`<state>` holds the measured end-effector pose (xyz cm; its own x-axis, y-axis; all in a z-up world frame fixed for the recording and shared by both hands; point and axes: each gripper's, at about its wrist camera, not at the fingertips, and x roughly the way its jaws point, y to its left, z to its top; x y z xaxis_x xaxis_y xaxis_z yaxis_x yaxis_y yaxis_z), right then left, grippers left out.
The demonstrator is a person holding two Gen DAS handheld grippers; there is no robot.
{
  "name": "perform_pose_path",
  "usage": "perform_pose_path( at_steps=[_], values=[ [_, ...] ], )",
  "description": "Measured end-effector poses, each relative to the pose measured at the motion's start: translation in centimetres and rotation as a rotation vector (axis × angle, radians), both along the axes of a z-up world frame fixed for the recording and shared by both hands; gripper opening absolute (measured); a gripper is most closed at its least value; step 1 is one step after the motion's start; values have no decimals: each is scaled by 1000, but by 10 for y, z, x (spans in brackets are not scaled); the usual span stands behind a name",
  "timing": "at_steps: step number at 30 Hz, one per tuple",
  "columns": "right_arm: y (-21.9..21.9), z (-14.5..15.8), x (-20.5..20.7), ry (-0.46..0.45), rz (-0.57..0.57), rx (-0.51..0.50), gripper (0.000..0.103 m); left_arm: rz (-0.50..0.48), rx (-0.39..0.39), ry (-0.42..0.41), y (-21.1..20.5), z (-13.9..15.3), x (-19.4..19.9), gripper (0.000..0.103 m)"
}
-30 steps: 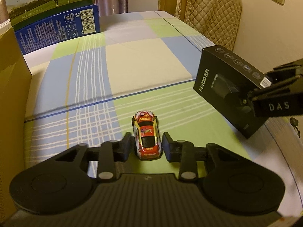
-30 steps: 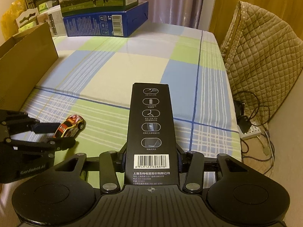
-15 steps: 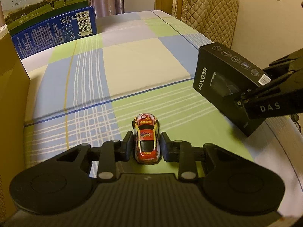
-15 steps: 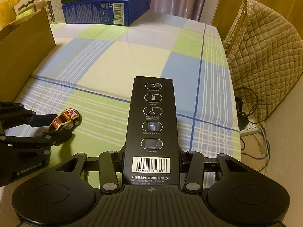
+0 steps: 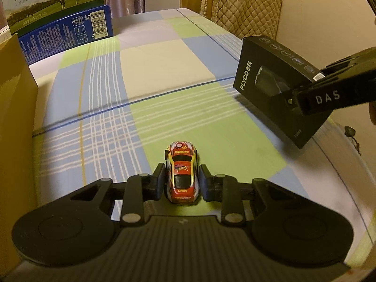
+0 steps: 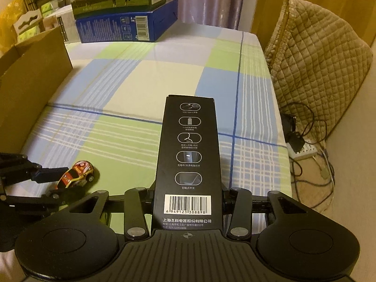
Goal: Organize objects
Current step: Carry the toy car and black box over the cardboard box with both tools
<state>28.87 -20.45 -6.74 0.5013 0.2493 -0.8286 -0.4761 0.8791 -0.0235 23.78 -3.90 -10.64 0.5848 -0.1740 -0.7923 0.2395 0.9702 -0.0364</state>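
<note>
A small red and yellow toy car (image 5: 182, 174) sits on the checked cloth between the fingers of my left gripper (image 5: 181, 180). The fingers stand close on both sides of the car, with a thin gap on the right. The car also shows in the right wrist view (image 6: 76, 174), with the left gripper (image 6: 56, 183) around it. My right gripper (image 6: 186, 197) is shut on a long black FLYCO box (image 6: 189, 155) and holds it above the cloth. The box (image 5: 277, 87) shows at the right in the left wrist view, tilted in the air.
A brown cardboard box (image 6: 30, 77) stands along the left edge. A blue box with a milk carton on it (image 6: 127, 23) stands at the far end. A quilted cover (image 6: 317, 75) and a power strip with cables (image 6: 305, 150) lie beyond the right edge.
My left gripper's fingers have closed in around the toy car. My right gripper has lifted the black box slightly higher.
</note>
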Motion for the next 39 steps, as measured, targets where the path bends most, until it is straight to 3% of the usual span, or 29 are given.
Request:
perform_pose_path(
  at_steps=[10, 25, 39],
  values=[
    [-9, 27, -36, 7, -42, 28, 40, 2, -33, -17, 8, 38, -33, 25],
    [11, 96, -106, -60, -33, 75, 40, 39, -63, -73, 33, 103, -93, 25],
    [41, 122, -186, -82, -10, 121, 40, 96, -67, -114, 75, 140, -162, 25]
  ],
)
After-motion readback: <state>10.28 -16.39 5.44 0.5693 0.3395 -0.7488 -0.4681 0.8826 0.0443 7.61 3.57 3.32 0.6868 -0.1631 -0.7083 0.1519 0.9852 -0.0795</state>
